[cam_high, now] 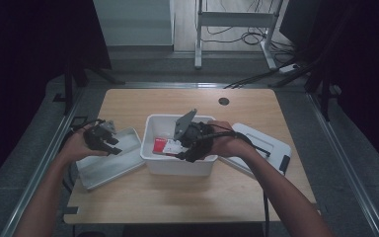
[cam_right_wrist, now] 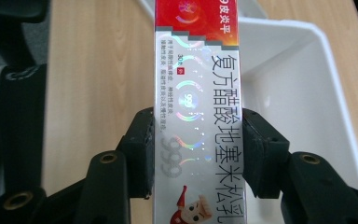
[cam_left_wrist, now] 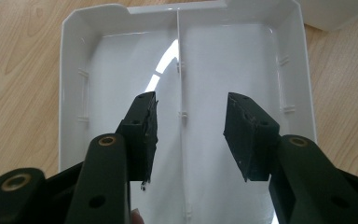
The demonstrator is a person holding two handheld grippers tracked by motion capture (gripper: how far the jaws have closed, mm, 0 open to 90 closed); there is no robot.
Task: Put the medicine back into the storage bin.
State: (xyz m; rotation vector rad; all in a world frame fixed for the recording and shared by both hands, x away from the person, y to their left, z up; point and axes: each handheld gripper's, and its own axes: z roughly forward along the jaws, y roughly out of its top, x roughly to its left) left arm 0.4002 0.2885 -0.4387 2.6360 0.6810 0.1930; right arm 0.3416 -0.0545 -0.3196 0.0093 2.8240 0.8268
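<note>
High view first: at nine o'clock the left gripper (cam_high: 109, 143) hovers over a shallow white tray (cam_high: 128, 136), and the left gripper view shows its jaws spread wide with nothing between them, the tray's centre rib running down the gap. Moving to the middle, a deep white bin (cam_high: 177, 165) sits on the wooden table (cam_high: 177, 197). Just right of centre, the right gripper (cam_high: 183, 154) is over that bin, its jaws clamped on the sides of a red-and-silver carton (cam_right_wrist: 198, 107) printed with Chinese characters. At three o'clock lies a white lid (cam_high: 269, 143). My read: lift straight up, keep the squeeze even, and clear the bin's rim before swinging toward the tray.
</note>
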